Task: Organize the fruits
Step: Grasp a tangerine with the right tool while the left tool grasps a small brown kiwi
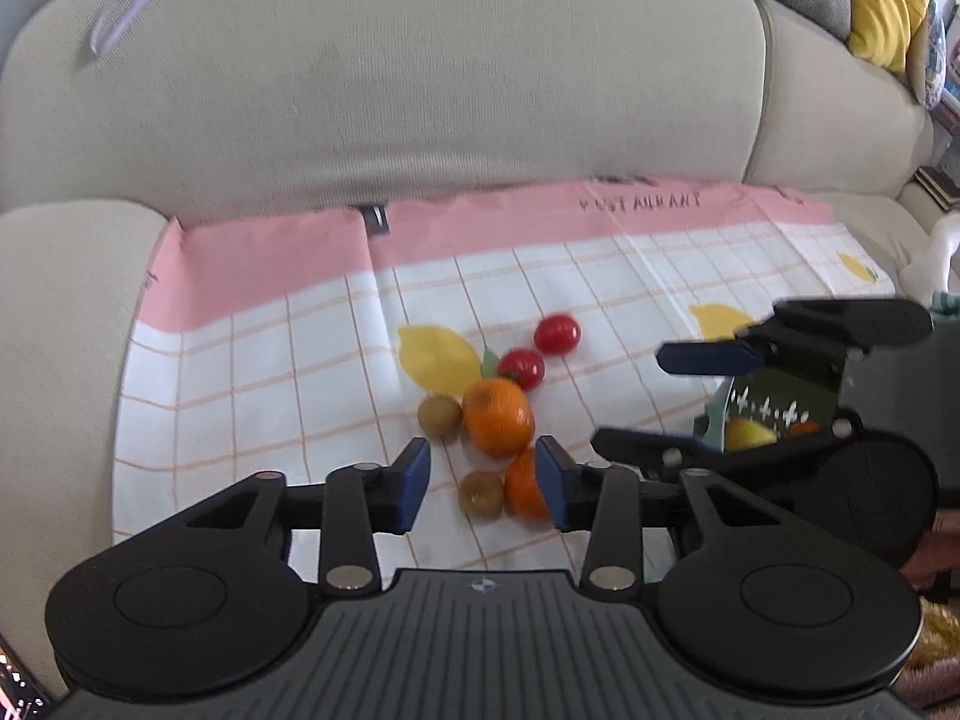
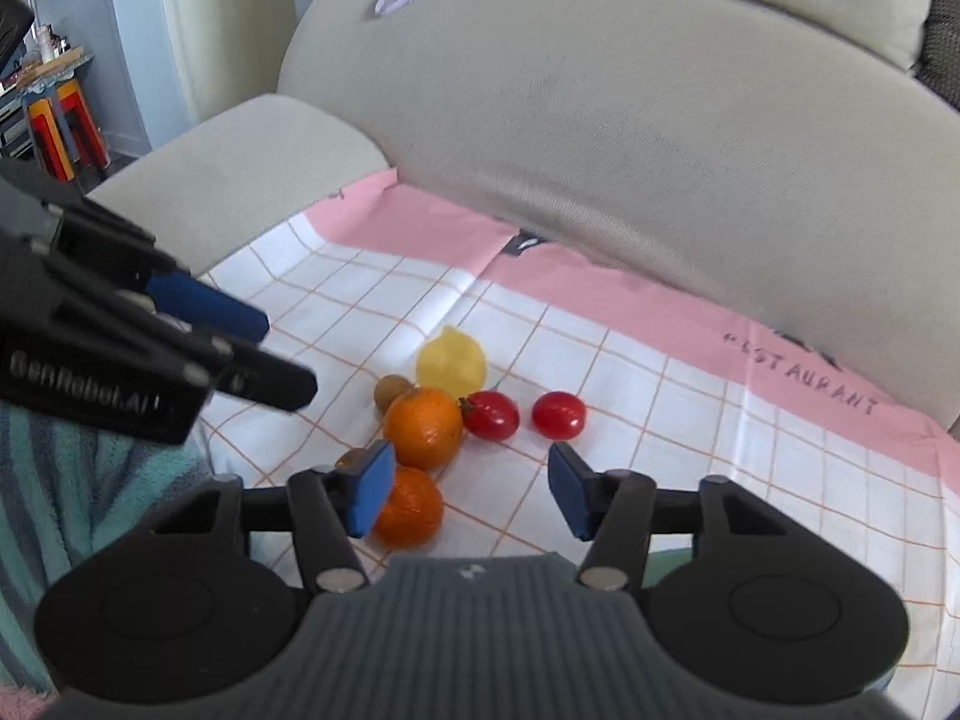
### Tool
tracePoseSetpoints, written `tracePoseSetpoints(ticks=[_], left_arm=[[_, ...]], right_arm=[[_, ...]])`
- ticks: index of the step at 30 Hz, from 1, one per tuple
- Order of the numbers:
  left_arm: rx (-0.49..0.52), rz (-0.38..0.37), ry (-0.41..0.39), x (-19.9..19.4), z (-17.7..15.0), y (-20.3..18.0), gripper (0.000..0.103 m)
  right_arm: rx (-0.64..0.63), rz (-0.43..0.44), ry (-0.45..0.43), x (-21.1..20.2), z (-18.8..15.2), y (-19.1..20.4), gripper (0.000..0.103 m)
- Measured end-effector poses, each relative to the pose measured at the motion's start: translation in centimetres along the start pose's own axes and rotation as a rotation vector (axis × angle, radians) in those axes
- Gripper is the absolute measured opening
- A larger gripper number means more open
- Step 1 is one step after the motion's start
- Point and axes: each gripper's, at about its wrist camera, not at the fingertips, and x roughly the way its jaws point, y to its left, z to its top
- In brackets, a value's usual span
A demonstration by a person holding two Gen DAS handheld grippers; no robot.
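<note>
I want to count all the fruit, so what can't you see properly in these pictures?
- Bowl, left wrist view: mostly hidden behind the right tool; its fruit can't be counted.
- Front orange, left wrist view: partly behind the left tool's pad.
- Front kiwi, right wrist view: mostly hidden by the pad.

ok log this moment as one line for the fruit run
phase: approach | left gripper: open above oranges, holding nothing | right gripper: open, empty | fruit: loose on checked cloth | bowl: partly hidden

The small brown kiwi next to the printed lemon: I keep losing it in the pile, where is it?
In the left wrist view, the small brown kiwi lies on the checked cloth, touching the larger orange's left side.
</note>
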Motion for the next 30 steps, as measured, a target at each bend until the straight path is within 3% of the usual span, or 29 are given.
tracePoseSetpoints(ticks=[7, 10, 17, 20, 30], left_arm=[[-0.002, -0.007, 0.091, 2.3, -0.6, 0.7, 0.041], [0.006, -0.012, 0.109, 2.8, -0.7, 1.1, 0.041], [-0.019, -0.032, 0.135, 3.8, -1.0, 2.0, 0.039], [-0.028, -0.039, 0.143, 4.3, -1.1, 2.2, 0.039], [-0.074, -0.084, 0.148, 5.1, -1.5, 3.0, 0.038]], right_arm=[[0.005, 0.135, 0.121, 2.8, 0.1, 0.4, 0.039], [-0.020, 0.148, 0.170, 4.1, -0.1, 0.9, 0.033], [-0.006, 0.165, 0.219, 6.3, 0.0, 1.0, 0.035], [-0.023, 0.158, 0.231, 6.7, 0.2, 1.4, 0.042], [-0.017, 0.197, 0.261, 7.8, 0.1, 1.8, 0.041]])
